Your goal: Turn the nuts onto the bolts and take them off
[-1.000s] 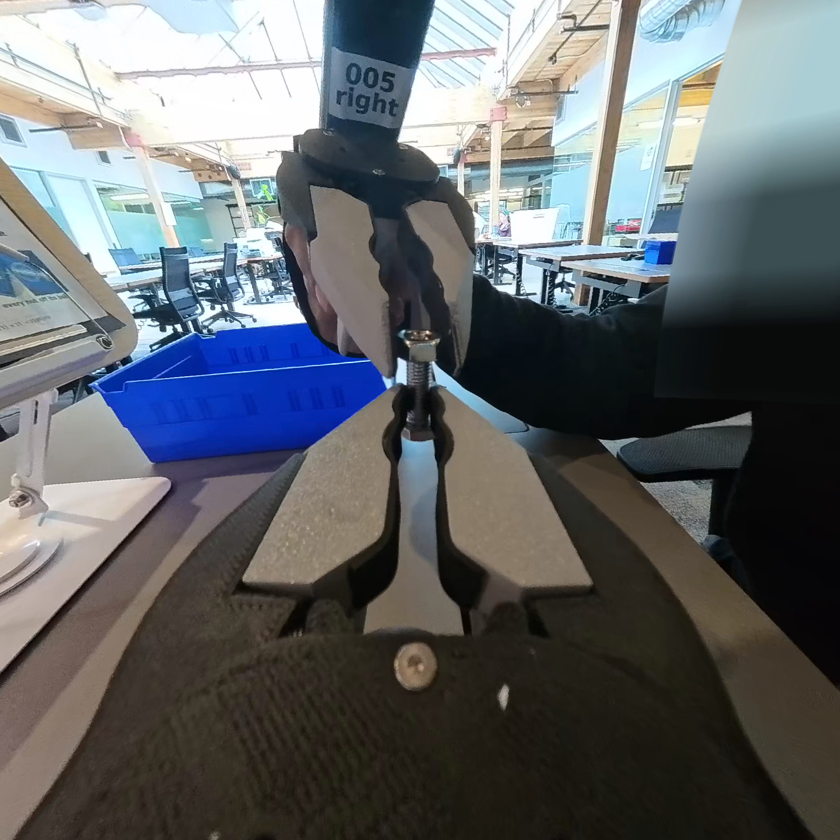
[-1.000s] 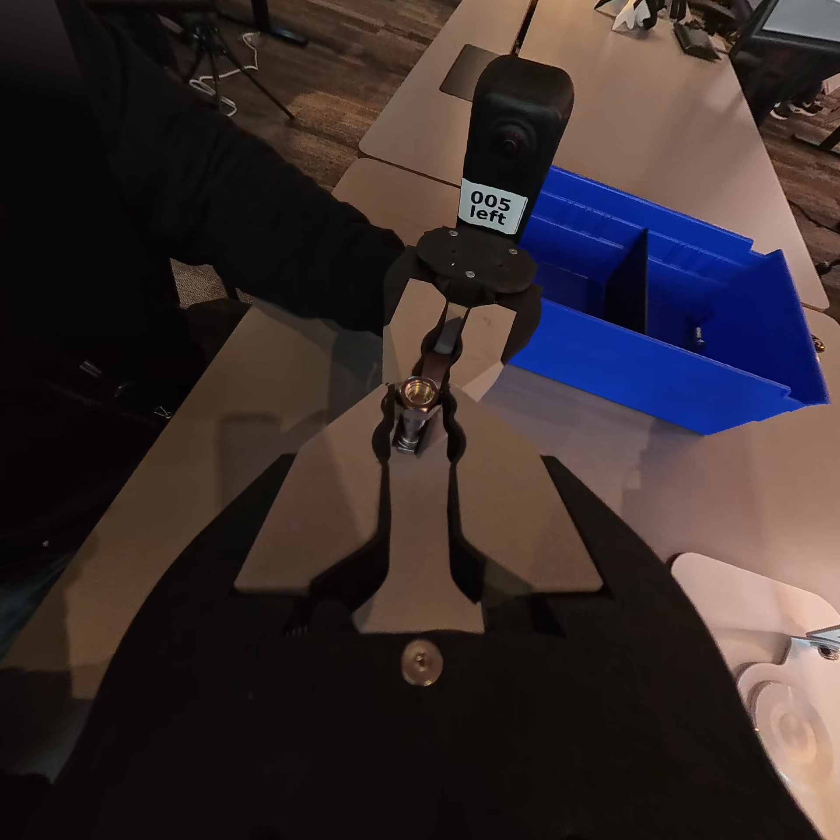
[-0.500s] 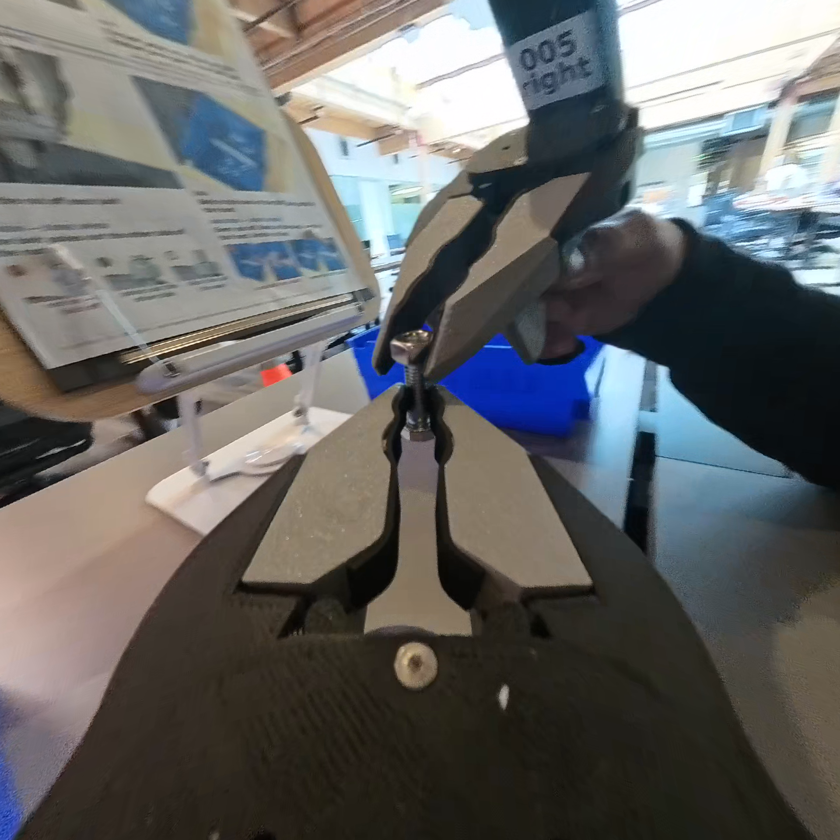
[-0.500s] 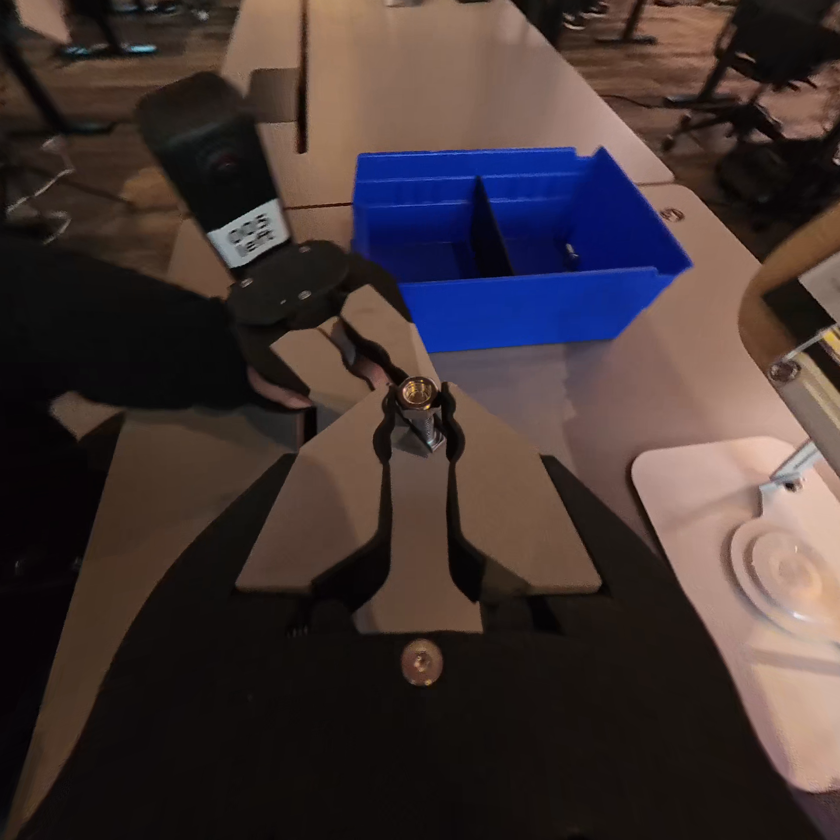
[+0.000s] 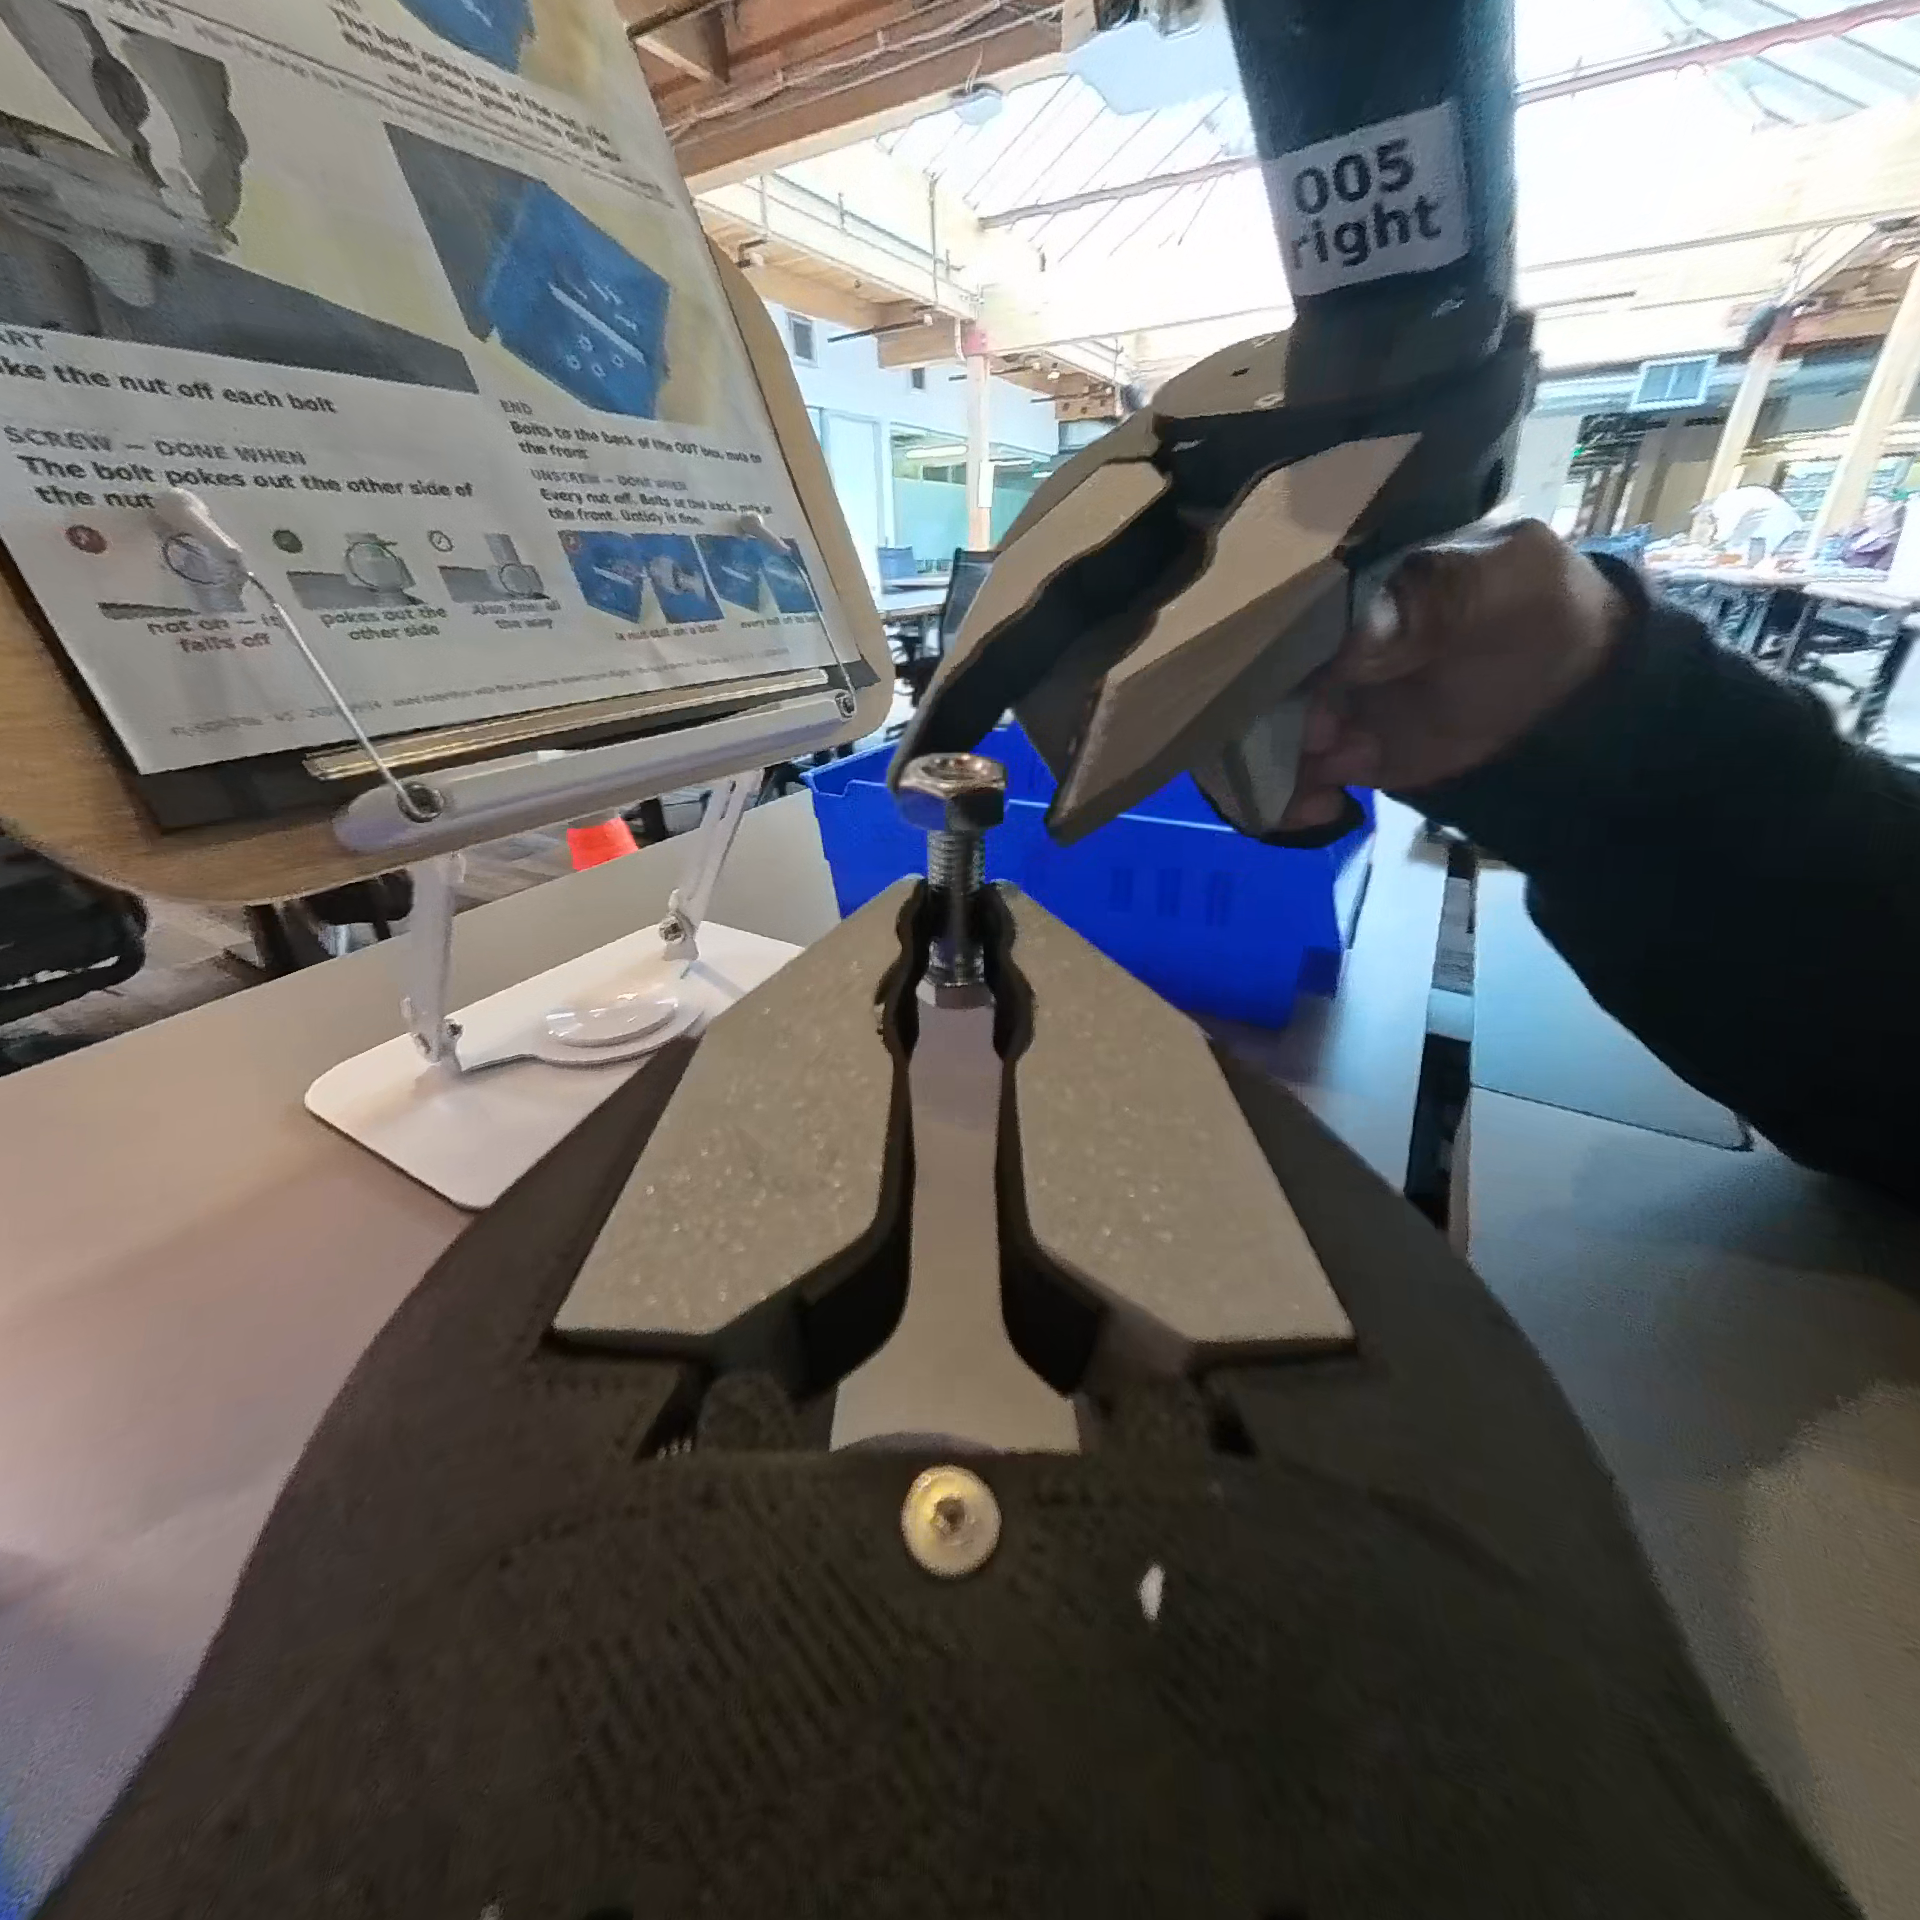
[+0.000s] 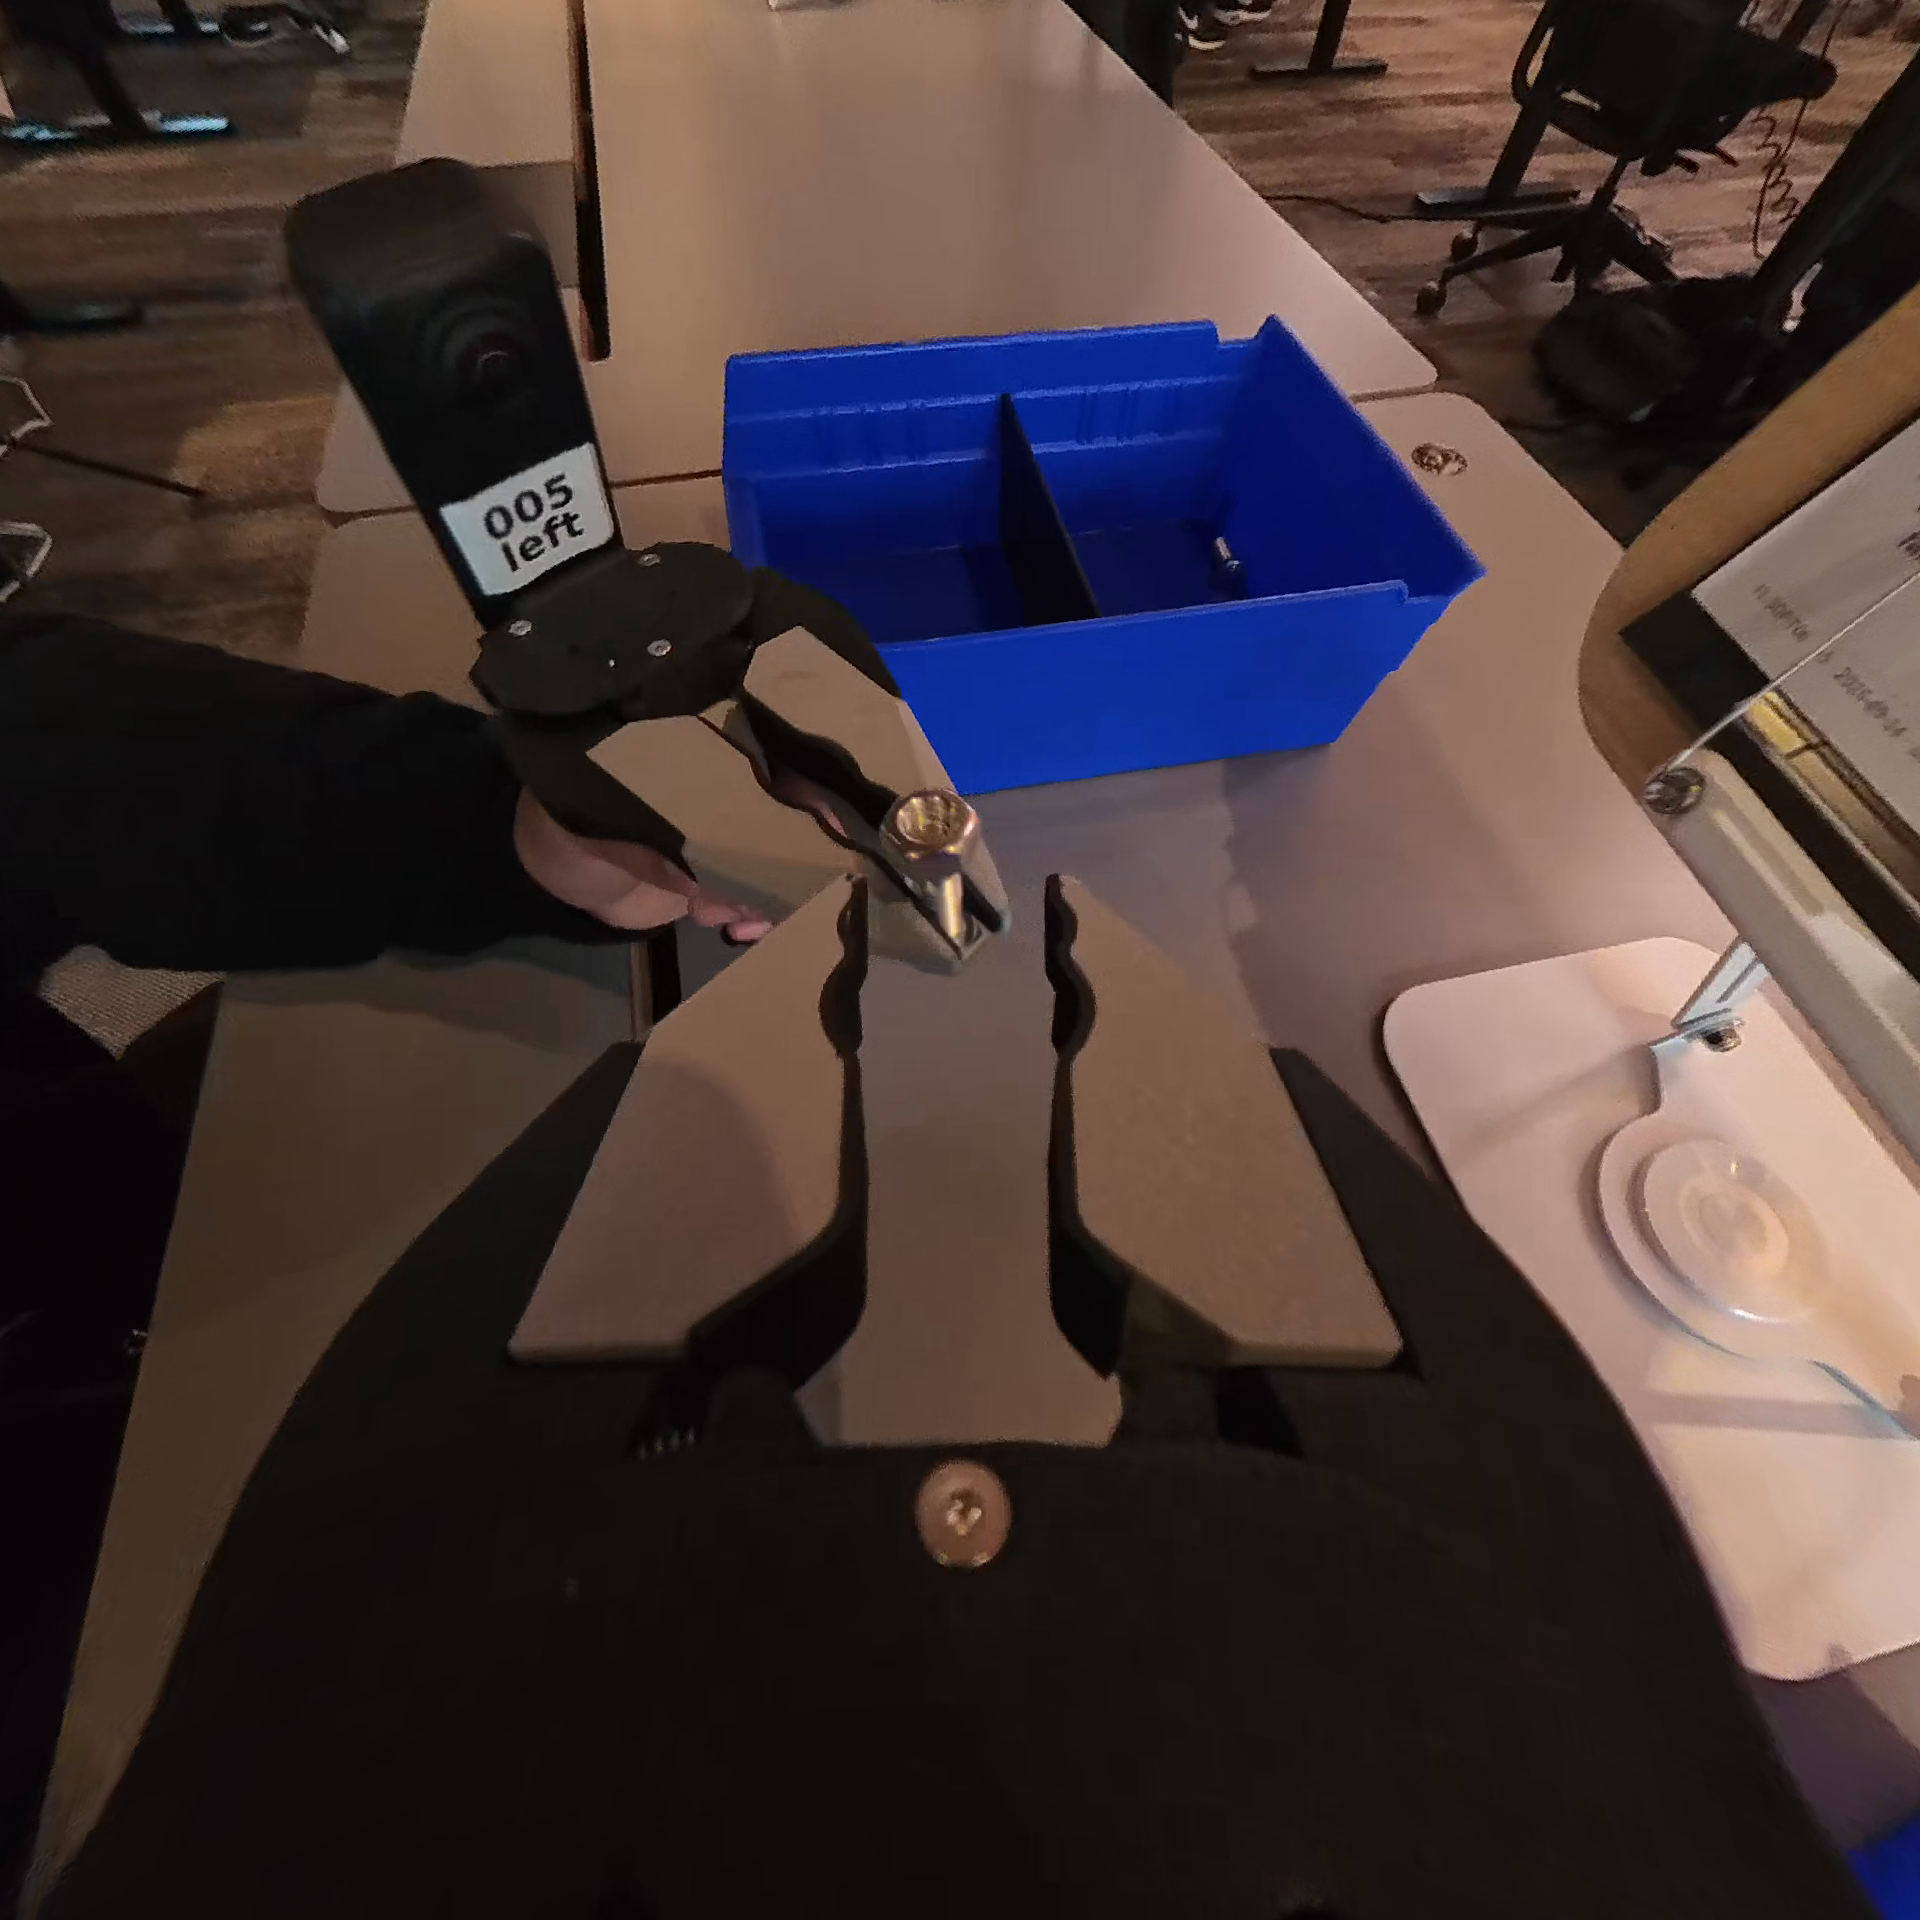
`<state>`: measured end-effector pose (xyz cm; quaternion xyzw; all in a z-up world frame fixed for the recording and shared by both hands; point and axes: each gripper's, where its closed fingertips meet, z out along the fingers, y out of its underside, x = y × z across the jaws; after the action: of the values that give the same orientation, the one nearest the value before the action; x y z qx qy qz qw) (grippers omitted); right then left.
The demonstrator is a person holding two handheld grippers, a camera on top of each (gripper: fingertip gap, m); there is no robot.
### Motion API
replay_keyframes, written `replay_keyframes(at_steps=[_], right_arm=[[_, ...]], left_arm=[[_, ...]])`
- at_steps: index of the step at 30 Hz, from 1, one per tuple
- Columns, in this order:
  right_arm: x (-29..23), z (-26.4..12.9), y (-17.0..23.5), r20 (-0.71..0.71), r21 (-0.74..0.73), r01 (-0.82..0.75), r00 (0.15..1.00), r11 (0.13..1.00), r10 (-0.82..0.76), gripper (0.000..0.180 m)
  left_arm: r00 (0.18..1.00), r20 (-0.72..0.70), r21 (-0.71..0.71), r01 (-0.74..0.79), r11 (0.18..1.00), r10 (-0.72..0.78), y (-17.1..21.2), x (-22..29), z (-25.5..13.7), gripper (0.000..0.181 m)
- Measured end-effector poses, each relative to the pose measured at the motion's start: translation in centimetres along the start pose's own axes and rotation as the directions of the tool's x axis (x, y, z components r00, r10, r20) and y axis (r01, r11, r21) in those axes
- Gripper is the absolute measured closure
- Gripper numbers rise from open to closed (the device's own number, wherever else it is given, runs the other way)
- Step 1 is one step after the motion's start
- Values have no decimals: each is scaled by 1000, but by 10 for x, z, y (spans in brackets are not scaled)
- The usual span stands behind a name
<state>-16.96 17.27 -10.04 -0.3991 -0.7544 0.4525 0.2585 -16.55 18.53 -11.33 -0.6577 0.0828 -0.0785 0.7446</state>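
My left gripper is shut on a silver bolt, which it holds upright by the lower shank near the head. A hex nut sits on the top end of the thread. My right gripper is open. Its fingers stand apart on either side of the bolt and nut, with a gap on both sides. In the left wrist view the right gripper comes down from the upper right, its tips level with the nut. The left gripper reaches in from the left in the right wrist view.
A blue divided bin stands behind the grippers, with one bolt in its right compartment; its wall also shows in the left wrist view. A stand with an instruction sheet on a white base stands beside it. A person's sleeved arm holds the right gripper. My two grippers' fingertips are within a few centimetres of each other.
My right gripper was shut on the nut and has now opened and let it go. The nut stays on the bolt. My left gripper keeps its hold on the bolt.
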Motion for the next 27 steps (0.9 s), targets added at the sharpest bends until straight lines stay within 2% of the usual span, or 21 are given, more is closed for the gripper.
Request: replay_keyframes(at_steps=[7, 13, 27], right_arm=[[-6, -12, -5, 47, 33, 56, 997, 998, -58, 155], [-14, -10, -11, 89, 75, 58, 994, 995, -64, 157], [-18, -7, -1, 119, 22, 67, 990, 998, -69, 160]], left_arm=[[990, -109, 44, 100, 994, -95, -7, 7, -3, 174], [985, -147, 25, 99, 995, -95, -5, 14, -1, 174], [987, -124, -8, 103, 995, -103, 0, 10, 0, 174]])
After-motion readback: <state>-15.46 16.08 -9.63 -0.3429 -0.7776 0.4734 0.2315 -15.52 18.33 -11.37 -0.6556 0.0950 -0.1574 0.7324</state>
